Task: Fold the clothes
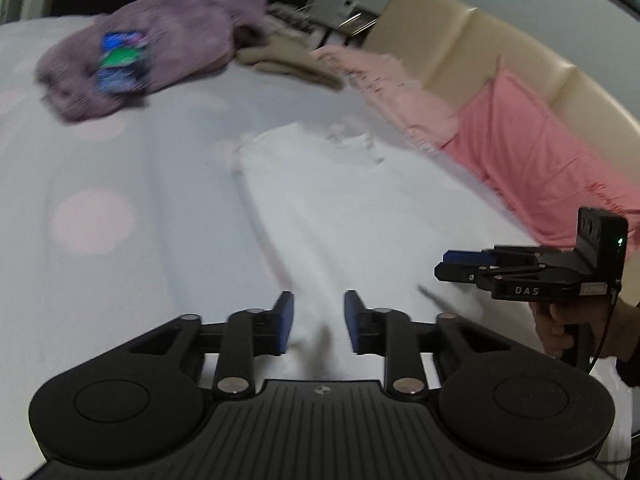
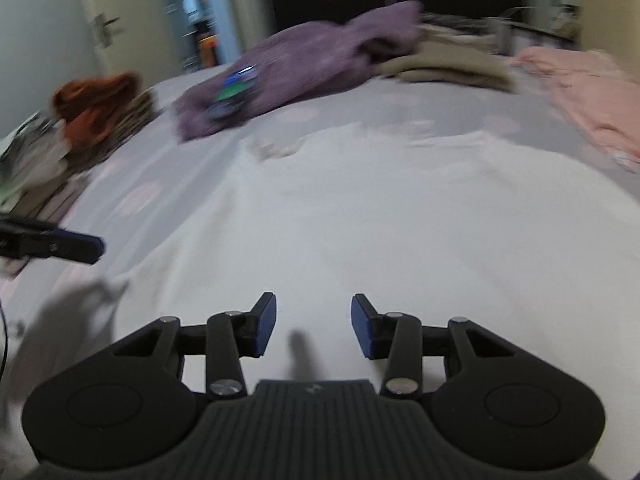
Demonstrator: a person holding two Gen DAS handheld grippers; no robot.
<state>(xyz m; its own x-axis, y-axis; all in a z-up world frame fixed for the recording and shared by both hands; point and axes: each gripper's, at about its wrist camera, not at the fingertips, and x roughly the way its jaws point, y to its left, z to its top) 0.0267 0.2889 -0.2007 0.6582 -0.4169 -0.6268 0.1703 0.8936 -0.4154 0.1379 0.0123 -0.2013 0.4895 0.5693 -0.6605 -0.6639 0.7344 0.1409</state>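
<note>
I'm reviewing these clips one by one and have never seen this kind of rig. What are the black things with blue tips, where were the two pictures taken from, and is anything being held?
No robot here: a person holds a hand-operated gripper in each hand, each with a fisheye camera looking along its two blue-padded fingers. One picture is from the left gripper, the other from the right gripper. The left view also shows the right gripper from the side, with the person's hand on its handle.

Both hover over a white garment spread flat on a bed with a pale dotted sheet. Further back lie a purple garment, a beige one and a pink one; an orange one tops a pile at the bed's edge.

Both sets of jaws stand open, holding nothing.
</note>
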